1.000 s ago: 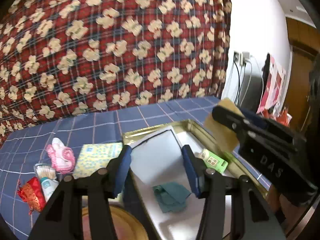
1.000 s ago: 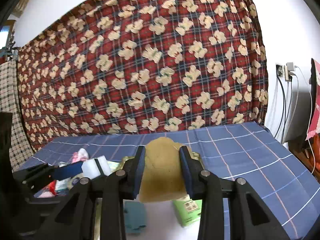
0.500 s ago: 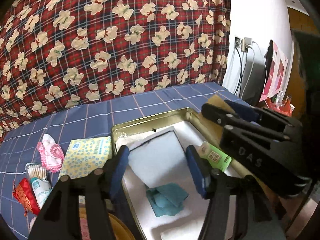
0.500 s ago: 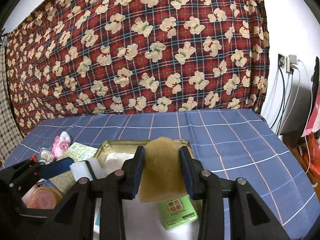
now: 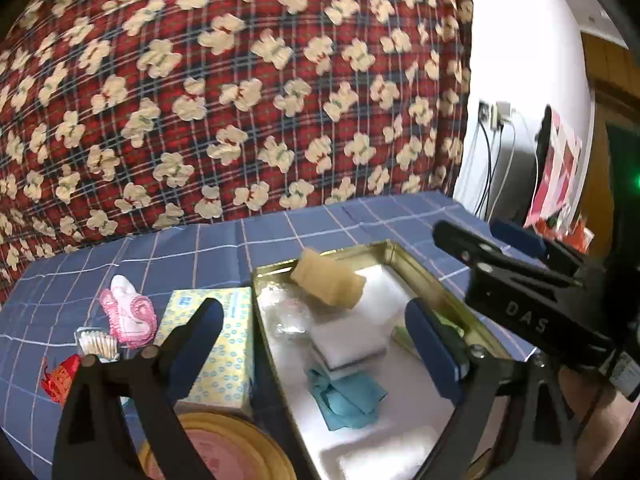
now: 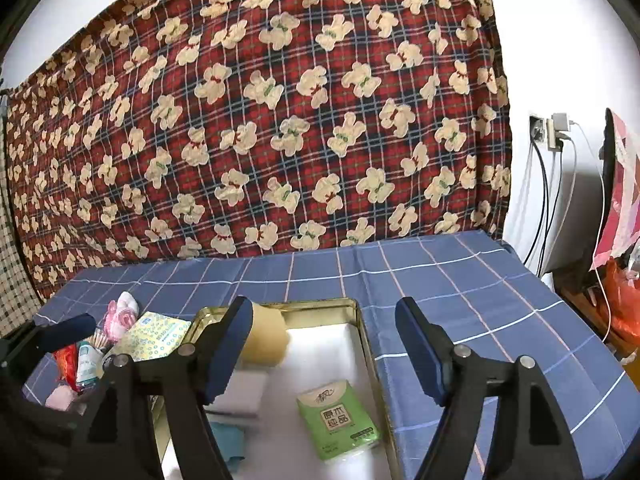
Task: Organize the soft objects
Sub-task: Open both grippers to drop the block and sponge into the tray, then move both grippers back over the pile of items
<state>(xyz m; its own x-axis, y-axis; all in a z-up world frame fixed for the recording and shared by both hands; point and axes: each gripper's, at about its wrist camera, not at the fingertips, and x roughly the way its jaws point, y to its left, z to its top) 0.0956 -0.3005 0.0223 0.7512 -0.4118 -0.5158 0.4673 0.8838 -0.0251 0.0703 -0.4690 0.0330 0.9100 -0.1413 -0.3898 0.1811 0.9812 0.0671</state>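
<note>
A tan sponge (image 5: 328, 282) lies at the far end of the gold tin tray (image 5: 424, 270), also seen in the right wrist view (image 6: 266, 340). The tray (image 6: 366, 344) holds a white sponge (image 5: 348, 340), a teal cloth (image 5: 346, 396), a green tissue pack (image 6: 338, 420) and crumpled clear plastic (image 5: 286, 316). My right gripper (image 6: 324, 356) is open and empty above the tray; it shows in the left wrist view (image 5: 492, 256). My left gripper (image 5: 316, 350) is open and empty over the tray's near left part.
Left of the tray on the blue checked cloth (image 6: 460, 280) lie a yellow tissue pack (image 5: 216, 344), a pink sock (image 5: 128, 312), cotton swabs (image 5: 98, 344), a red pouch (image 5: 60, 378) and a round tin lid (image 5: 216, 452). A teddy-print blanket hangs behind. Cables hang at right.
My right gripper opened and let go of the tan sponge, which now lies in the tray's far end. My left gripper opened wider and no longer holds the white sponge.
</note>
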